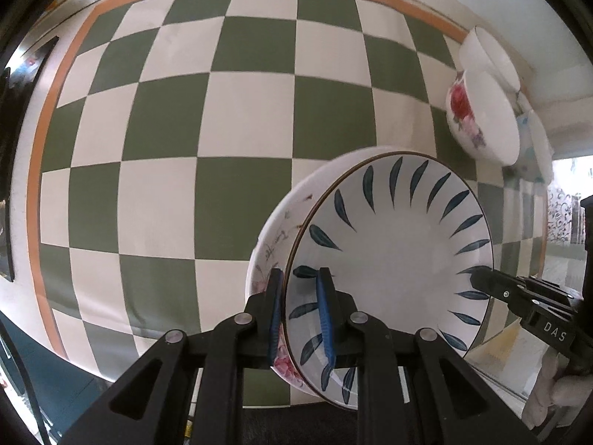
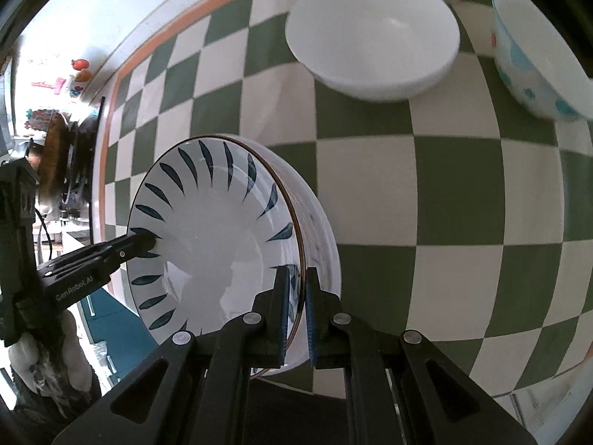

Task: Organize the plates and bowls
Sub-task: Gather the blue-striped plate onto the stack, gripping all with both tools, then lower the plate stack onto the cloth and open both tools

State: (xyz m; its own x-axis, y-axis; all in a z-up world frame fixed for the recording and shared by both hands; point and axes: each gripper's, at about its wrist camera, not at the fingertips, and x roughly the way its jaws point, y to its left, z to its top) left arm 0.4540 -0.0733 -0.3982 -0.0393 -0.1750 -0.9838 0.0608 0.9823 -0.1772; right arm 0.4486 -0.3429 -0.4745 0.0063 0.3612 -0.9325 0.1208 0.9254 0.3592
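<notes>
A green-and-white checked surface (image 1: 222,118) with an orange border fills both views. One leaf-patterned plate (image 1: 393,259) sits nested on one floral plate (image 1: 274,230), held together in mid-frame above the surface. Two claws grip this pair on opposite rims: the left claw (image 1: 300,319) at lower centre of its view, the right claw (image 2: 296,315) at lower centre of its own. Three bowls stand at upper right: one white bowl (image 2: 374,33), one rose bowl (image 1: 481,118), one blue-spotted bowl (image 2: 533,59).
</notes>
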